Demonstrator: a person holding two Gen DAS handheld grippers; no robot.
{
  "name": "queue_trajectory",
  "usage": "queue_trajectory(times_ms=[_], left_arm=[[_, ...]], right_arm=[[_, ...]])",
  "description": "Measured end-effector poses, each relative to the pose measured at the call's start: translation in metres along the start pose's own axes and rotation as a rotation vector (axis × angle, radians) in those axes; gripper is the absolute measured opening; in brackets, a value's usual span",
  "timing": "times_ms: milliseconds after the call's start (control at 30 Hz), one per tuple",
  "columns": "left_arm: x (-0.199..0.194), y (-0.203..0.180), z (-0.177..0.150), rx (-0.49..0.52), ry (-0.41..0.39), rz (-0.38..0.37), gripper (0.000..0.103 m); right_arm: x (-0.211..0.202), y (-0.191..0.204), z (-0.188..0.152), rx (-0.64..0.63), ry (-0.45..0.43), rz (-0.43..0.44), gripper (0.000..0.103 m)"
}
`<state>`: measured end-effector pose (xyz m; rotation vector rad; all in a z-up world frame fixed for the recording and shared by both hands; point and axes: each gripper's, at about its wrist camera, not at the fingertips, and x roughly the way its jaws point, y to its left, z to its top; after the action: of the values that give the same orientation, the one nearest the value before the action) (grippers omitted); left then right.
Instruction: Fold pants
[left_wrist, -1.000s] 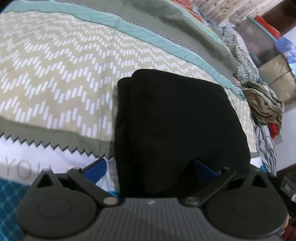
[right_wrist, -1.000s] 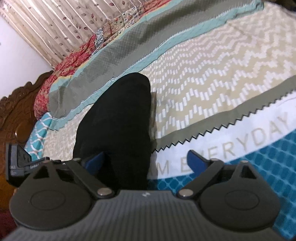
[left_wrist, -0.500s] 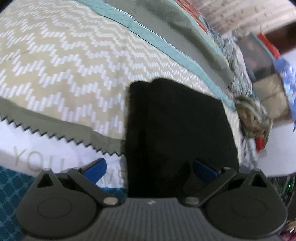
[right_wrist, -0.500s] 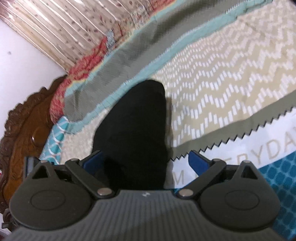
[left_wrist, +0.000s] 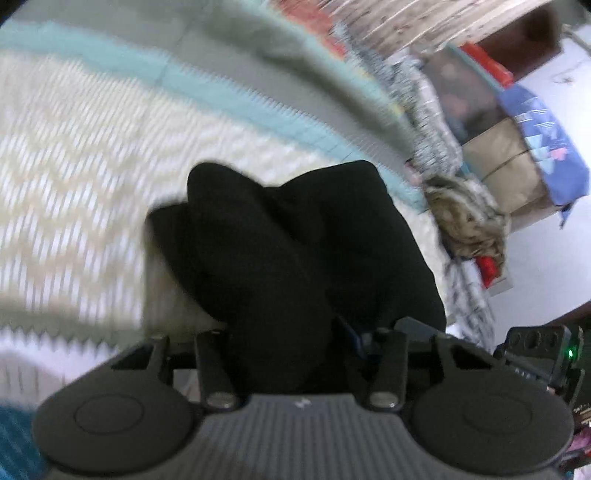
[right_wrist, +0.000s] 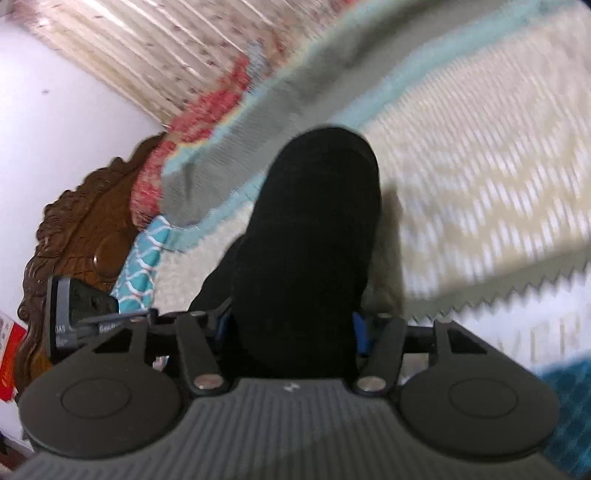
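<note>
The folded black pants fill the middle of the left wrist view, bunched and lifted off the zigzag bedspread. My left gripper is shut on the near edge of the pants. In the right wrist view the black pants hang raised over the bedspread, and my right gripper is shut on their near edge. The blue fingertips are mostly hidden by the cloth. Both views are motion-blurred.
A pile of clothes and cardboard boxes lie past the bed's right end. A carved wooden headboard and a curtain stand at the left in the right wrist view.
Both grippers have closed on the near edge of the pants and lifted it; the flat folded stack is now bunched and raised off the bedspread.
</note>
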<state>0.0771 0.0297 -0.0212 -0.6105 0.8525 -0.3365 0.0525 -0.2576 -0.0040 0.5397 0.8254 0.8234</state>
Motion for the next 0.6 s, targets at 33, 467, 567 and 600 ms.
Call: queue_trajectory(times_ms=[33, 467, 567, 600], left_arm=[[-0.002, -0.008, 0.011, 0.029, -0.022, -0.003, 0.045], [0.084, -0.02, 0.16, 0.159, -0.191, 0.222, 0.047], [0.133, 0.017, 0.163, 0.068, -0.105, 0.325, 0.052], [0.143, 0.026, 0.16, 0.047, -0.101, 0.344, 0.059]], right_arm=[[-0.004, 0.01, 0.008, -0.044, -0.039, 0.003, 0.061], [0.078, -0.028, 0.146, -0.114, -0.248, -0.049, 0.062], [0.125, -0.066, 0.148, -0.03, -0.17, -0.147, 0.062], [0.139, -0.078, 0.144, 0.002, -0.14, -0.216, 0.065]])
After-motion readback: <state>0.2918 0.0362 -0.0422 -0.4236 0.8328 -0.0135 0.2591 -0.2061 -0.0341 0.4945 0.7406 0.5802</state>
